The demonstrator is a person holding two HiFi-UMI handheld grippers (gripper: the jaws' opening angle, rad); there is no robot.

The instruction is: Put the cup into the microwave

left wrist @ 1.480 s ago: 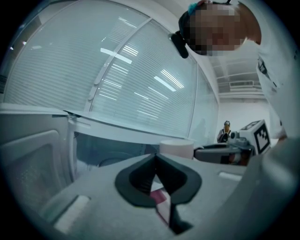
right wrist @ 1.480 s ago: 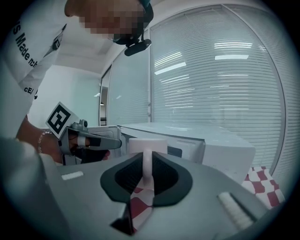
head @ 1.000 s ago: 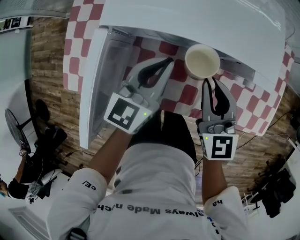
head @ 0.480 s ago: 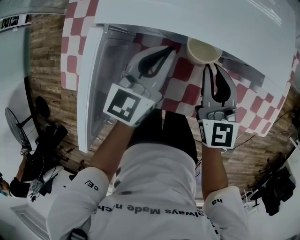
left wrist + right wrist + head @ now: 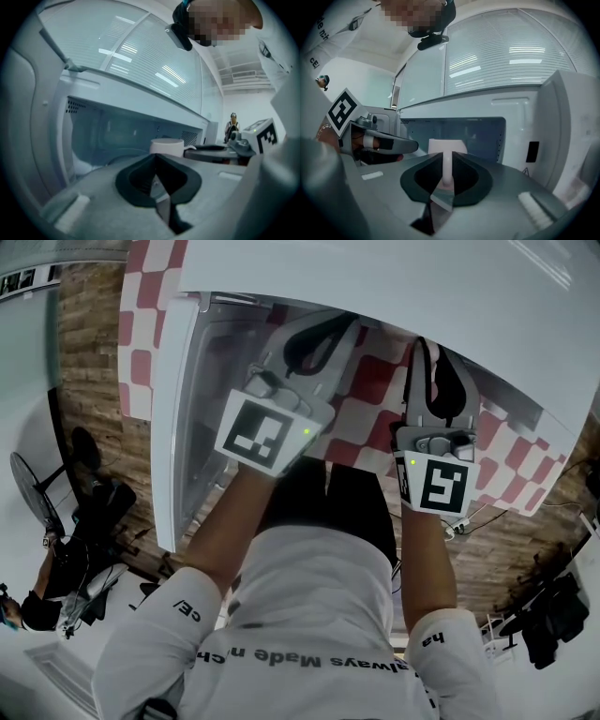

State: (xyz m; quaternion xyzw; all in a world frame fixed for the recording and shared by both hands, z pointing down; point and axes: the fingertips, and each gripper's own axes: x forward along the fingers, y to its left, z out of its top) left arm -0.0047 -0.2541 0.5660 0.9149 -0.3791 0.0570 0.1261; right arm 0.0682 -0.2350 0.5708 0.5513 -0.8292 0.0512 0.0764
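The white cup (image 5: 446,145) hangs by its handle in my right gripper (image 5: 447,160), which is shut on it, just in front of the open microwave cavity (image 5: 487,136). In the head view the cup is hidden under the microwave's white top (image 5: 394,287); my right gripper (image 5: 427,345) reaches under that edge. My left gripper (image 5: 154,158) is shut on nothing and points at the cavity (image 5: 108,136), with the cup (image 5: 166,146) just right of it. In the head view my left gripper (image 5: 321,326) sits beside the right one.
The microwave door (image 5: 173,409) stands swung open at the left. A red-and-white checked cloth (image 5: 375,381) covers the table below. The control panel (image 5: 567,122) is right of the cavity. A seated person and a fan (image 5: 37,512) are on the wooden floor, far left.
Both grippers have moved forward toward the microwave. The cup, plainly seen from above before, has passed under the microwave's top edge and out of the head view.
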